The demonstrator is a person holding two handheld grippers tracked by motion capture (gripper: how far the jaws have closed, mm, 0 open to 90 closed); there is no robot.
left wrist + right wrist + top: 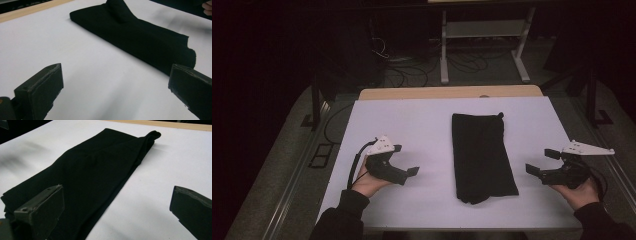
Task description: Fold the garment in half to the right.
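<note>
Black cloth, folded into a long strip, is seen in the high view lying lengthwise near the middle of the white table, its narrow end toward the person and a small bump at its far right corner. To its left, the left gripper is held just above the table surface in the left hand, jaws spread and aimed toward the cloth, clear of it. To its right, the right gripper is held in the right hand, jaws likewise spread, apart from the cloth's right edge. A bare wooden strip is seen at the table's far edge, and a white metal stand with cables on the floor beyond. In the left gripper view, the left gripper is shown with jaws wide apart and nothing between them but white table; the cloth is laid diagonally ahead, its near end close to the right-hand jaw. In the right gripper view, the right gripper is again found open; the cloth is stretched diagonally ahead, and its near part is passed behind the left-hand jaw, contact not determinable.
</note>
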